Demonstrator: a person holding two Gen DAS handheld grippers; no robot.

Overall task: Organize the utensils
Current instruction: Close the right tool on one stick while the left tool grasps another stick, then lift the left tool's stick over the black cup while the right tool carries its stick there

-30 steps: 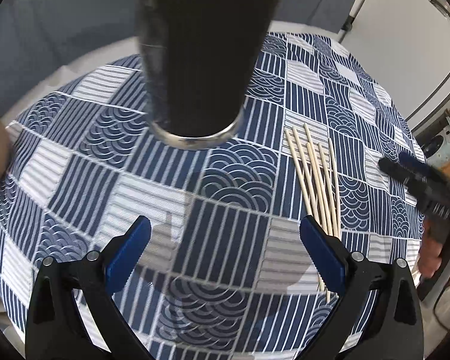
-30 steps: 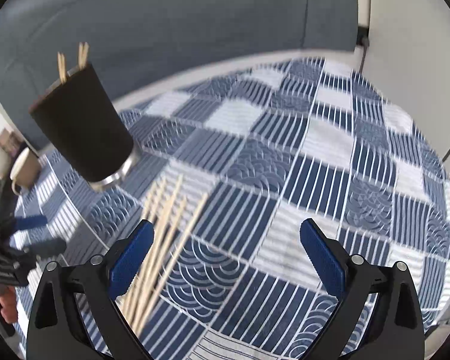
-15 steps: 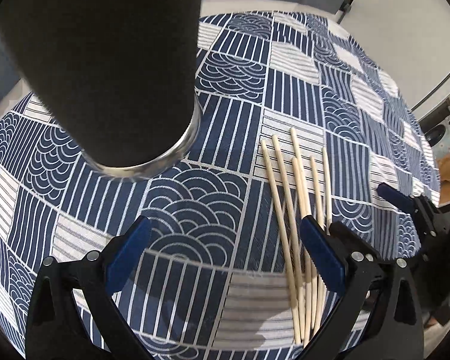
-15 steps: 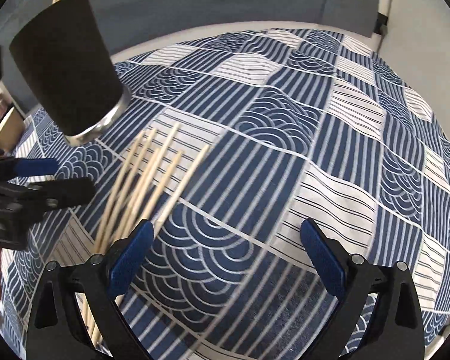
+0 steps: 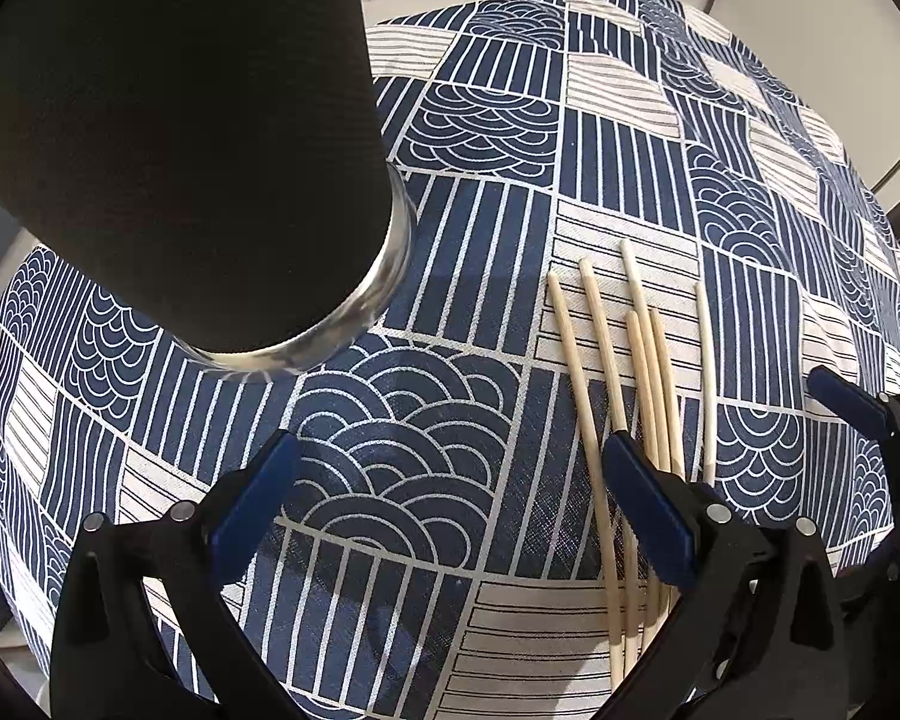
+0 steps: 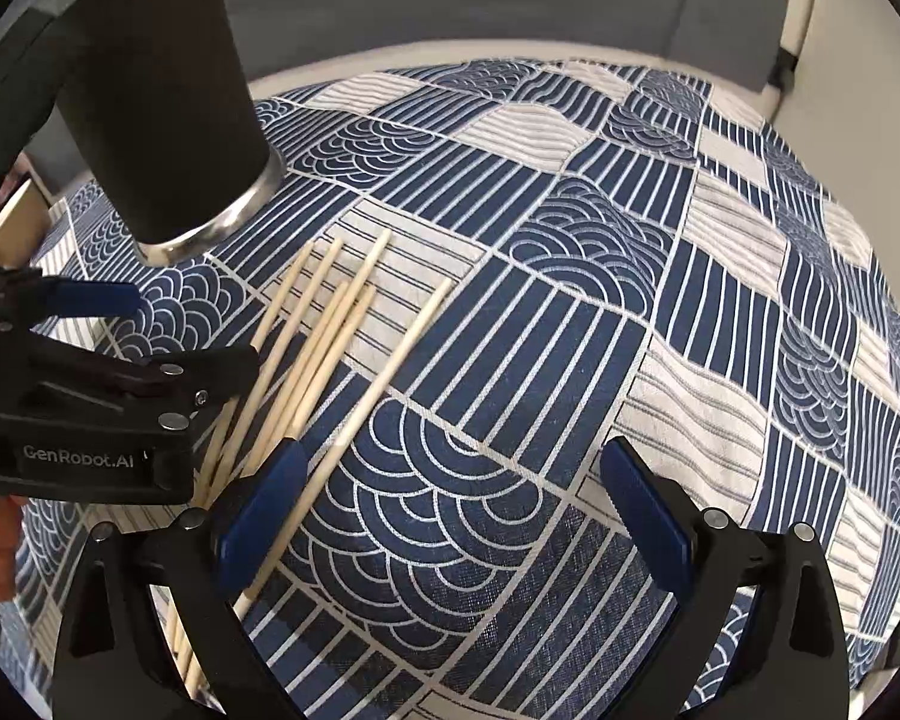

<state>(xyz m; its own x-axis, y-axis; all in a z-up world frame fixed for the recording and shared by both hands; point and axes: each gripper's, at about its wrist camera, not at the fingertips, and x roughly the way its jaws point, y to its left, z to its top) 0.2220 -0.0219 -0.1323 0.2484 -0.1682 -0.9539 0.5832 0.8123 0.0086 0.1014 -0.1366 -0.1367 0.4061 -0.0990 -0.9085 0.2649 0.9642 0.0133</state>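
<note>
Black and tapered, a tall holder cup with a steel base stands at ten o'clock on the blue-and-white patterned tablecloth covering the desk. Two stick tips appear to poke from its rim in the right wrist view. The left hand-held gripper hangs released, holding nothing, its right finger over the six pale wooden chopsticks fanned at three o'clock. The right hand-held gripper, likewise spread and holding nothing, has the outermost stick beside its left finger. Best practice, on this showing: straddle one stick mid-length, close squarely, lift it clear of its neighbours, then stand it in the cup.
</note>
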